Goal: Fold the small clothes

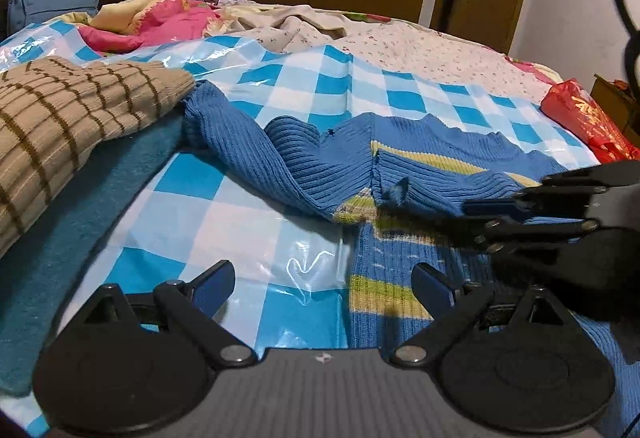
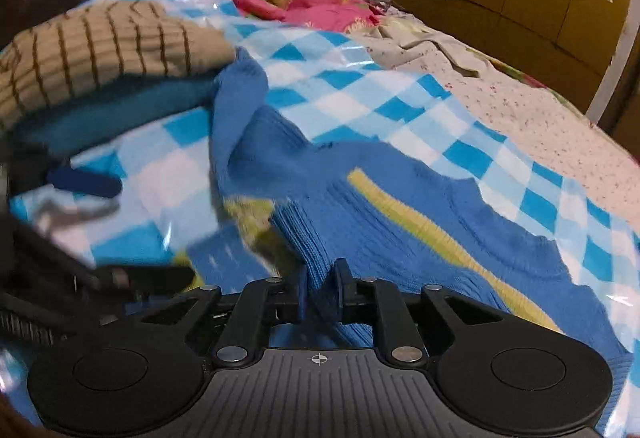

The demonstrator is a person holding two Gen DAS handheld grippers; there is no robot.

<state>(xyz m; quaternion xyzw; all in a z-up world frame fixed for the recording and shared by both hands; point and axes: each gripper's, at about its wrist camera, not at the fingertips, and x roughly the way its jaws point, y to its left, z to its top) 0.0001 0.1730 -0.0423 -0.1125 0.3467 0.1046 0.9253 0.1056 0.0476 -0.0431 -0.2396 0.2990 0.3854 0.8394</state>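
R gripper [image 2: 322,292] is pinching a ridge of the blue knit sweater [image 2: 400,238] lying half-spread on the checked plastic sheet [image 1: 240,206], L gripper [image 1: 324,286] is hovering wide open w/ nothing between pads — judging best: lift slow, keep fold edge straight.

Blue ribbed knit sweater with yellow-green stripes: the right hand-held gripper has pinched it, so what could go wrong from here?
1. The right hand-held gripper holds only a narrow bunch of the blue ribbed knit sweater; it could slip out.
2. The left hand-held gripper is open, pinning nothing, so the sweater may drag across the glossy blue-checked plastic sheet.
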